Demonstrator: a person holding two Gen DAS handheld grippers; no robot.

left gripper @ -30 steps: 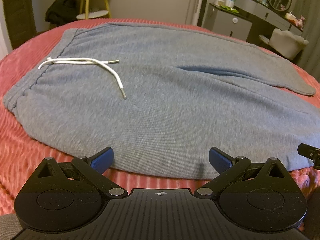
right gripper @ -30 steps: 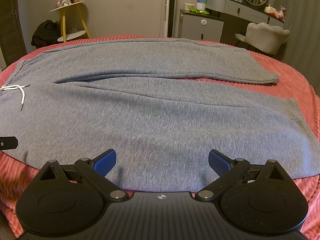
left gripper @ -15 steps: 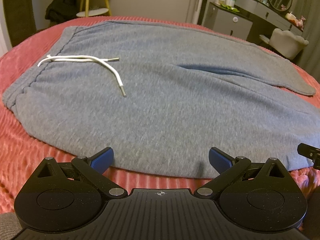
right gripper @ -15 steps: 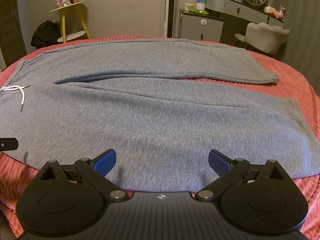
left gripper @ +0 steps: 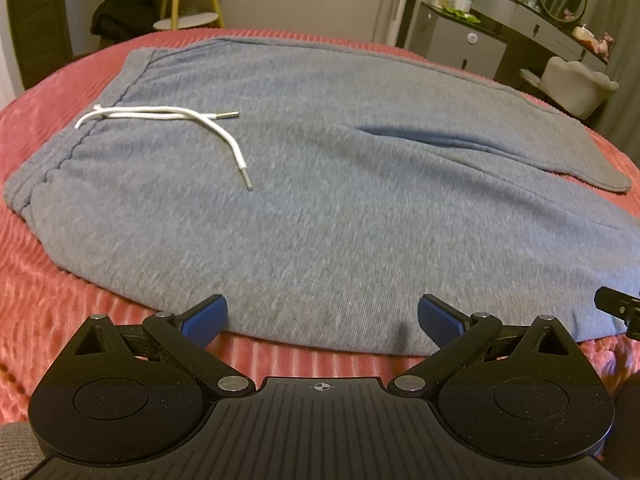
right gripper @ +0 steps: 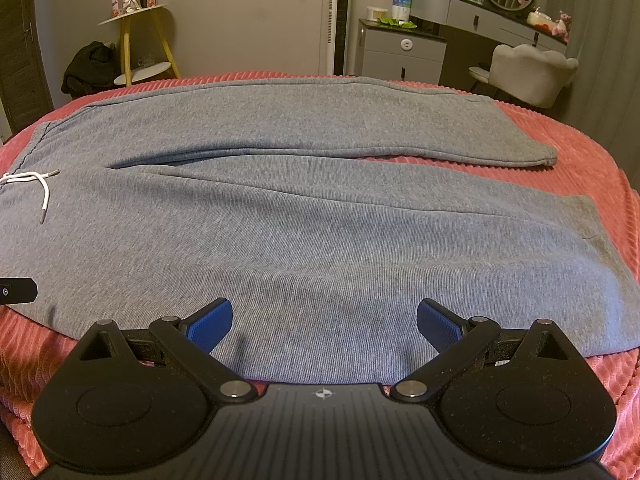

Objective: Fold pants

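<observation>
Grey sweatpants (left gripper: 340, 208) lie flat on a red ribbed bedspread (left gripper: 44, 288), waistband to the left, legs to the right. A white drawstring (left gripper: 192, 120) lies on the waist. My left gripper (left gripper: 322, 320) is open and empty at the near edge of the pants, by the hip. My right gripper (right gripper: 324, 322) is open and empty at the near edge of the near leg (right gripper: 320, 240). The far leg (right gripper: 320, 120) lies behind it, its cuff (right gripper: 540, 156) at the right. The near cuff (right gripper: 592, 216) sits at the right edge.
The bedspread (right gripper: 580, 152) surrounds the pants. Behind the bed stand a yellow-legged side table (right gripper: 140, 40), a dark bundle of clothes (right gripper: 88, 64), a grey dresser (right gripper: 404, 48) and a pale chair (right gripper: 532, 72). The other gripper's tip (left gripper: 620, 312) shows at the right edge of the left wrist view.
The left gripper has shifted slightly forward and left along the near hem. The right gripper has barely moved. Both stay open.
</observation>
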